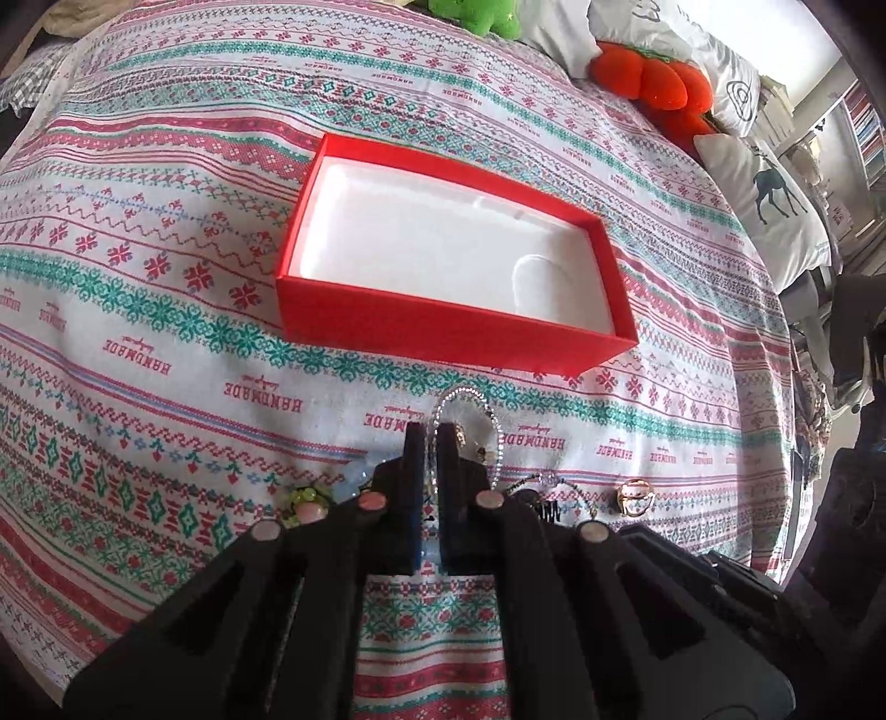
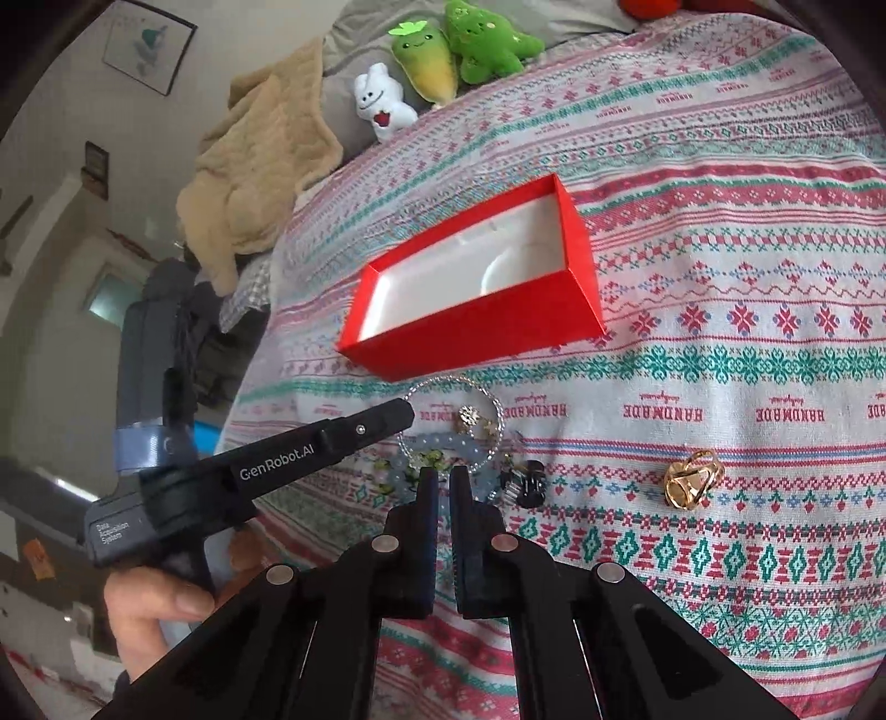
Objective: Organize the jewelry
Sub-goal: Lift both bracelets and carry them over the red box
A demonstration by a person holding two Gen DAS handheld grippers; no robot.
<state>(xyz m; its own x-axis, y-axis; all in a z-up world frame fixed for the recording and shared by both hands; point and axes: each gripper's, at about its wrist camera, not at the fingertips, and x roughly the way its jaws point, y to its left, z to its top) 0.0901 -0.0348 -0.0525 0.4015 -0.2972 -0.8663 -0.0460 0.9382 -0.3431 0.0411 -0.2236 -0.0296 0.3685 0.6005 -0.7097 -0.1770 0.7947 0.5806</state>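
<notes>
A red box [image 1: 443, 327] with a bare white lining stands open on the patterned bedspread, also seen in the right wrist view as the red box [image 2: 487, 315]. Just in front of it lies a small heap of jewelry: a sparkly silver bracelet [image 2: 495, 407], a pale blue bead bracelet [image 2: 443, 443], a black clip [image 2: 529, 482] and a gold ring [image 2: 689, 482]. My left gripper [image 1: 432, 429] is shut, its tips [image 2: 407, 412] at the silver bracelet's [image 1: 470, 394] left rim; whether they pinch it I cannot tell. My right gripper [image 2: 443, 473] is shut just over the blue beads.
Plush toys [image 2: 459, 50] and a beige blanket [image 2: 260, 166] lie at the far side of the bed. Orange plush [image 1: 653, 83] and pillows [image 1: 775, 205] line the other edge. A hand [image 2: 149, 603] holds the left gripper's handle. A green bead piece [image 1: 304, 498] lies left of the left fingers.
</notes>
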